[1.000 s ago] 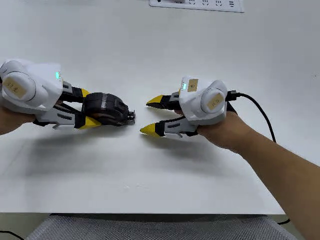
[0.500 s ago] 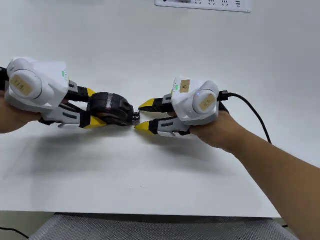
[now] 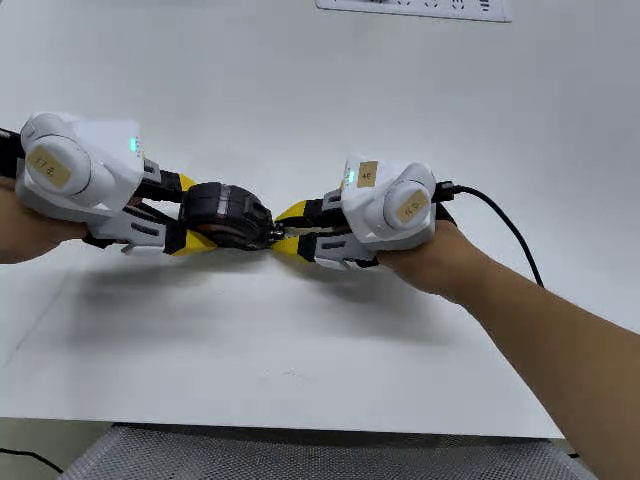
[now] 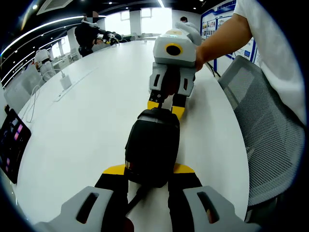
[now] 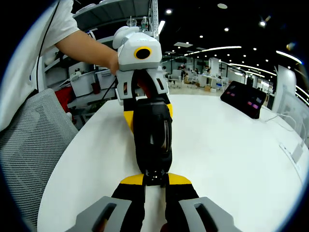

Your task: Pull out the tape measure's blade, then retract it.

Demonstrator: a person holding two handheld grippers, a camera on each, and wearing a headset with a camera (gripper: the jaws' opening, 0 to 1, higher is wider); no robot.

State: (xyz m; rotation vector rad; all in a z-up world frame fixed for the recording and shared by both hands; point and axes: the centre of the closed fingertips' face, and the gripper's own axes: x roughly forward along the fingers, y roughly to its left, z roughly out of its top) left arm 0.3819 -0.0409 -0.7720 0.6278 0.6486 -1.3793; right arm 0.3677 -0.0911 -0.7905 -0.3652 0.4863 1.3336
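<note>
The tape measure [image 3: 225,215] is located just left of centre in the head view, clamped across its black case by the jaws of the left gripper [image 3: 190,212]; contact with the white table [image 3: 300,360] cannot be determined. The jaws of the right gripper [image 3: 287,231] are closed narrowly on the end hook [image 5: 155,177] at the case's front.
</note>
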